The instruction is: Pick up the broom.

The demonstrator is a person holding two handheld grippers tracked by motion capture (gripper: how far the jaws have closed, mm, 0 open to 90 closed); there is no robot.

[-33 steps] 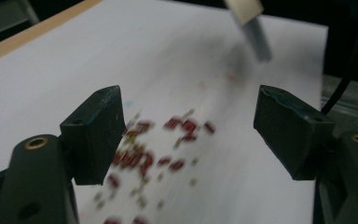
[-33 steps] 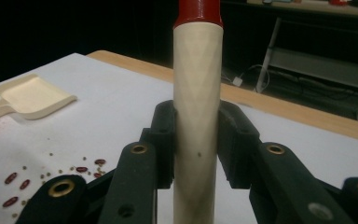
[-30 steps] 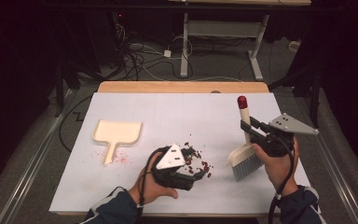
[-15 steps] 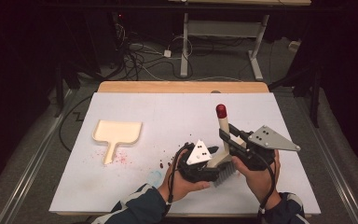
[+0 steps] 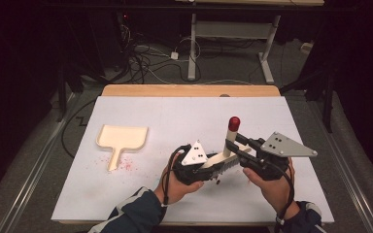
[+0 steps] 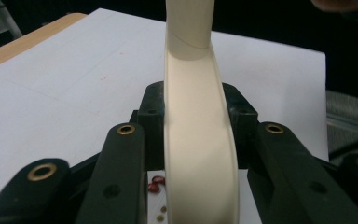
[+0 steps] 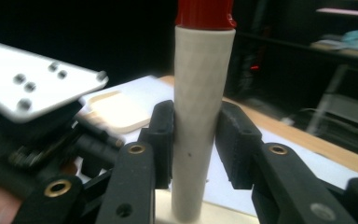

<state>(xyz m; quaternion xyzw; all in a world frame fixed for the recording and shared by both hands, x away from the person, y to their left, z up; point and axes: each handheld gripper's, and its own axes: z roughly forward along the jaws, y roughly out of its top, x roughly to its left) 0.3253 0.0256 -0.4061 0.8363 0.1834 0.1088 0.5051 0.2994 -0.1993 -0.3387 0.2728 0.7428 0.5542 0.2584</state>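
Together both grippers — left gripper (image 5: 209, 170), right gripper (image 5: 245, 148) — clamp brush (image 5: 226, 153).

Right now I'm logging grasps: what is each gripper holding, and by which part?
Both hold the brush. The right gripper clamps its upright cream handle, below the red cap. The left gripper clamps the brush's cream head.

Cream brush (image 5: 223, 158), red-capped handle upright

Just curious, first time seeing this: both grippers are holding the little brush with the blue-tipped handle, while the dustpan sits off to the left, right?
Nearly. The brush handle's tip is red, not blue, as the right gripper view shows. Both the left gripper and the right gripper do hold it, and the dustpan lies left.
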